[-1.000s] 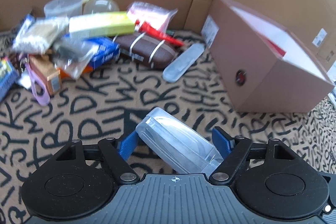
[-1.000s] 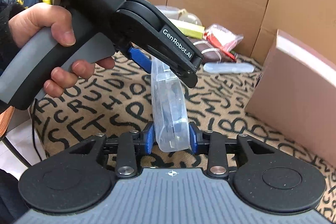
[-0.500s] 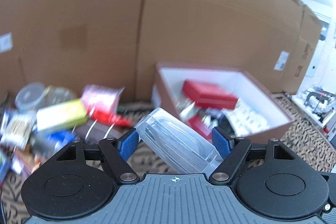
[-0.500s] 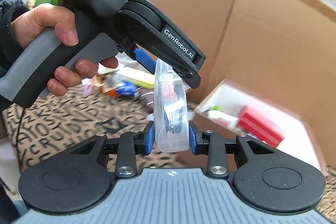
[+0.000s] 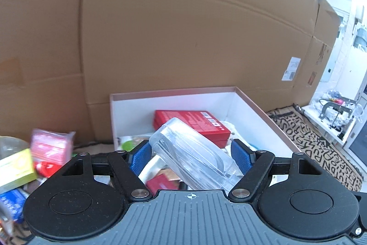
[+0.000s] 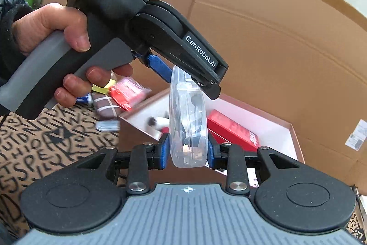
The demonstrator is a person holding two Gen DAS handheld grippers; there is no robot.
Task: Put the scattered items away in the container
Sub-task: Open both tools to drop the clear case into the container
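A clear plastic case (image 5: 190,153) hangs in the air, held at both ends. My left gripper (image 5: 190,155) is shut on it across its width. My right gripper (image 6: 188,150) is shut on its lower end, and the case (image 6: 187,121) stands on edge there. In the right wrist view the left gripper (image 6: 185,77) clamps the case's top, with a person's hand (image 6: 66,38) on its handle. Just beyond and below the case stands the pink-brown box (image 5: 172,92) with a white inside, holding a red box (image 5: 195,123) and other small items.
Loose items lie left of the box on the letter-patterned cloth (image 6: 34,144): a pink packet (image 5: 51,144), a yellow-green box (image 5: 16,167), a brown banded case (image 6: 105,105), a long clear case (image 6: 107,125). Tall cardboard walls (image 5: 183,26) stand behind.
Both grippers have risen with the clear case and swung right toward the box. Its open top and contents now show below the case, and the loose pile has slid left.
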